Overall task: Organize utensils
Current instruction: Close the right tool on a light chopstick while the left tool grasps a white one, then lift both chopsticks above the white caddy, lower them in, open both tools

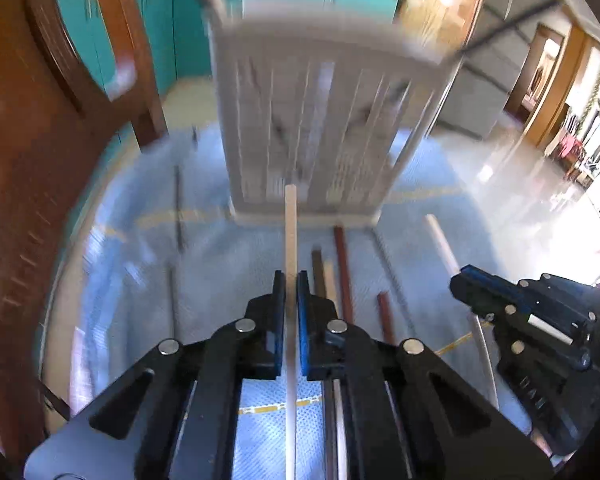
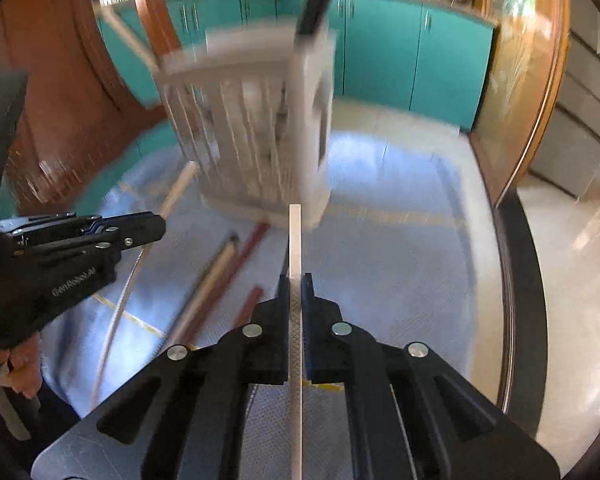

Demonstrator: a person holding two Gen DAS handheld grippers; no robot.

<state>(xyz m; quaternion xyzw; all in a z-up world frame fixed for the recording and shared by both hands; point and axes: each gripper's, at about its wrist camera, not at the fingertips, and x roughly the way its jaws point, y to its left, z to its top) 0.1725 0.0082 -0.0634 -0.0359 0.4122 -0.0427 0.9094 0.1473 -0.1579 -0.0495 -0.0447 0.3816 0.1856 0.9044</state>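
A white slatted utensil holder (image 1: 312,120) (image 2: 252,120) stands upright at the back of a blue mat (image 1: 220,256). My left gripper (image 1: 291,280) is shut on a cream chopstick (image 1: 290,224) that points toward the holder's base. My right gripper (image 2: 295,282) is shut on a white chopstick (image 2: 295,236), also aimed at the holder. Each gripper shows in the other's view: the right gripper (image 1: 460,280) with its white chopstick (image 1: 440,240), and the left gripper (image 2: 158,224) with its cream chopstick (image 2: 180,188). Several loose chopsticks lie on the mat between them, among them a red-brown one (image 1: 343,272) (image 2: 252,240).
A thin metal stick (image 2: 120,308) and a dark stick (image 1: 178,208) lie on the mat. Wooden chairs (image 1: 112,40) stand behind at the left, with teal cabinets (image 2: 380,48) beyond. The table's dark rim (image 2: 516,280) curves on the right. A person's hand (image 2: 20,364) holds the left gripper.
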